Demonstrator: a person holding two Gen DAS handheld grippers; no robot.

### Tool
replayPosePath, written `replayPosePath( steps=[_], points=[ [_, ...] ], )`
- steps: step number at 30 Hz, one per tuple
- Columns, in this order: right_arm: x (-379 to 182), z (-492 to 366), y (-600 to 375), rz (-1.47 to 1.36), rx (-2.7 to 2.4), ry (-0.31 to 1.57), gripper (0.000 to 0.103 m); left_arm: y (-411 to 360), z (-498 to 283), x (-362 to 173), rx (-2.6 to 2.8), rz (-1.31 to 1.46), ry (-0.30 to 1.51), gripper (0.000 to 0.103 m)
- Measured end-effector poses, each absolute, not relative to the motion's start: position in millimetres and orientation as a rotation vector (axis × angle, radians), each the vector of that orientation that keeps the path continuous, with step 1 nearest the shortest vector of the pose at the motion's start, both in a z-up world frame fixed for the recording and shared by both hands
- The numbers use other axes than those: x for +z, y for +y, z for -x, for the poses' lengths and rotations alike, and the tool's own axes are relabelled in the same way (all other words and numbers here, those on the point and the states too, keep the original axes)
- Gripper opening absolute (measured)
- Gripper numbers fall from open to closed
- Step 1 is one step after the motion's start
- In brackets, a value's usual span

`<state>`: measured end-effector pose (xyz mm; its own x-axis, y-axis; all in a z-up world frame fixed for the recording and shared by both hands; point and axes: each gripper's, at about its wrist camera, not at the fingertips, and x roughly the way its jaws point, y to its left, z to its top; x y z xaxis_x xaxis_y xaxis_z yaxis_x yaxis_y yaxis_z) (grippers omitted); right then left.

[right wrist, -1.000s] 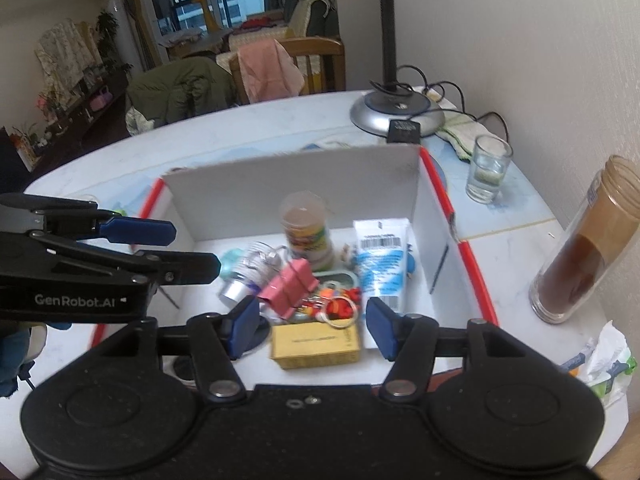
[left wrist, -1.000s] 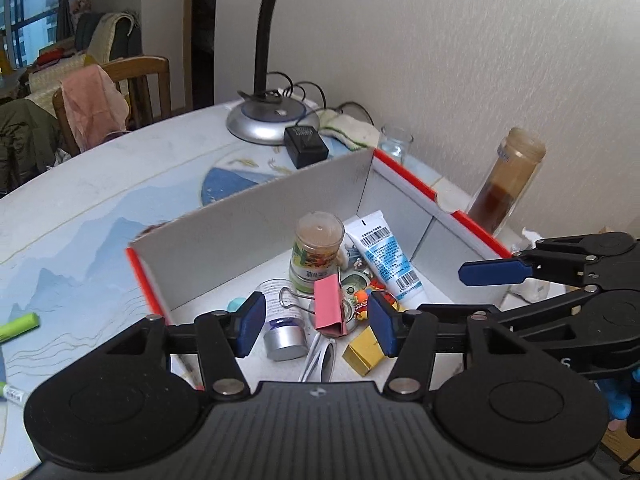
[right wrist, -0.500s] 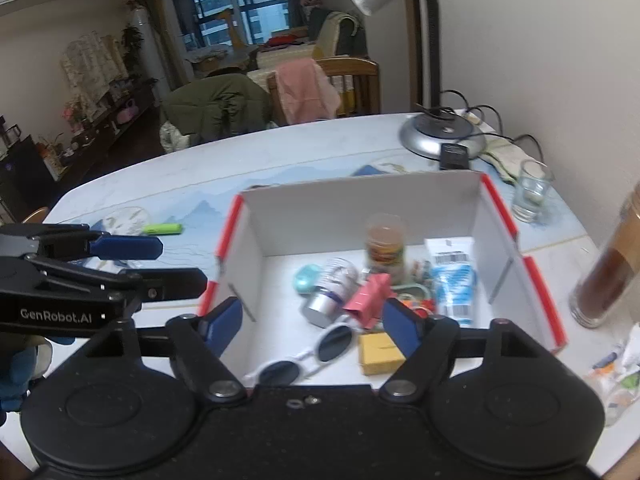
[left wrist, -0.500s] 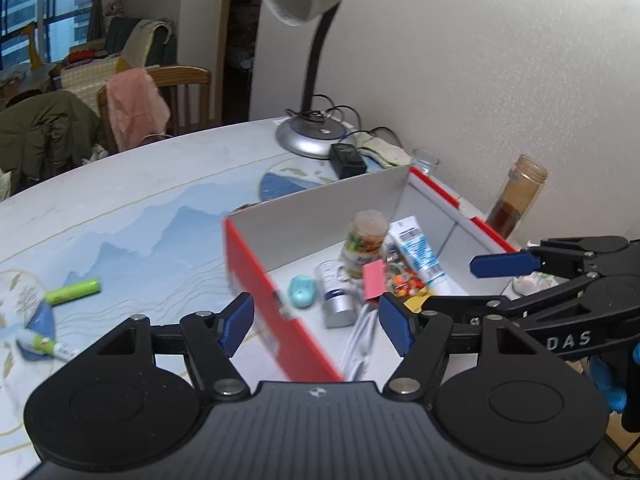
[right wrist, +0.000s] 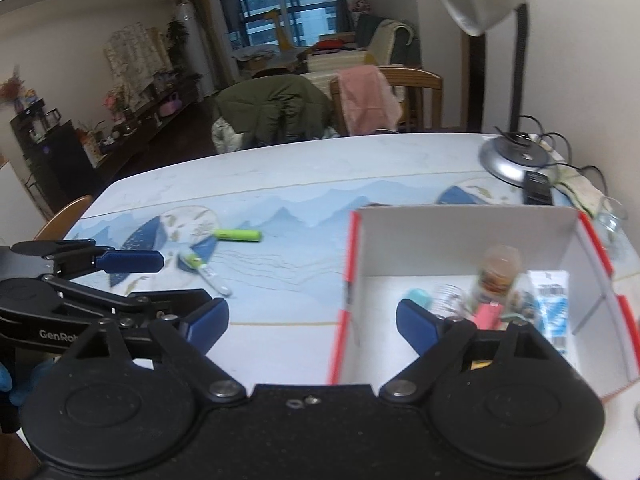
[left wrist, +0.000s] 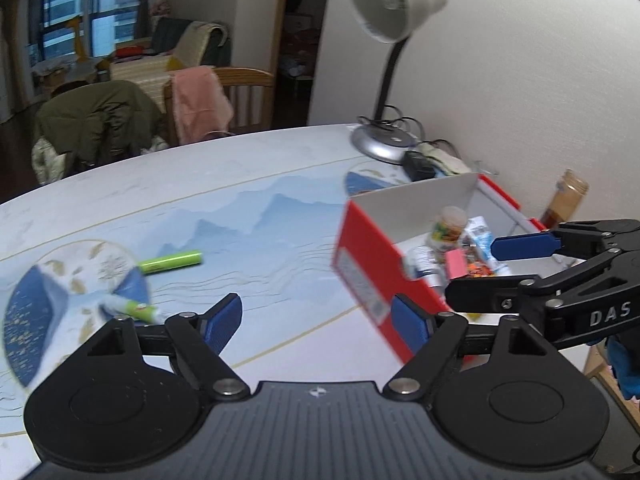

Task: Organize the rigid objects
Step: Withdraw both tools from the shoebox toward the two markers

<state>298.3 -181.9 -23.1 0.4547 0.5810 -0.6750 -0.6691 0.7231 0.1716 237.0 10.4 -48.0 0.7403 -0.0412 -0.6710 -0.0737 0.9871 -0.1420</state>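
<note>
A red-and-white box (left wrist: 360,272) (right wrist: 460,232) stands on the table. It holds a small jar (left wrist: 448,228) (right wrist: 498,272), a white-blue tube (left wrist: 480,240) (right wrist: 554,300), a pink clip (left wrist: 456,262) and other small items. Left of it, a green marker (left wrist: 172,261) (right wrist: 238,235) and a white-green pen (left wrist: 128,309) (right wrist: 204,268) lie on the patterned tabletop. My left gripper (left wrist: 316,320) (right wrist: 176,280) hovers over bare table beside the box, its jaws opening with nothing between them. My right gripper (right wrist: 314,320) (left wrist: 476,270) hangs over the box's near left corner, also opening and holding nothing.
A desk lamp (left wrist: 380,144) with a black adapter (left wrist: 418,164) stands behind the box, by the wall. To the right are a brown jar (left wrist: 564,200) and a glass (right wrist: 612,220). Chairs with a pink cloth (left wrist: 200,100) and a green jacket (right wrist: 276,108) stand at the far edge.
Both grippers have drawn back from over the box and swung left, and their jaws have spread wider. The box now sits to the right, and the marker and pen have come into view.
</note>
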Motion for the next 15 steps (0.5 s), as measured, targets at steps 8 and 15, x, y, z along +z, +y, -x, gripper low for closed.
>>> replayPosePath(
  steps=[8,15],
  points=[
    [-22.8,-296.5,-125.7,0.200,0.820,0.773,0.091,51.5,-228.8,-58.3,0.088,0.184,0.736,0.087],
    [-24.5,-308.6,-81.5,0.268,0.850,0.769,0.091,81.8,-231.3,-72.0,0.182,0.217,0.724,0.103]
  ],
)
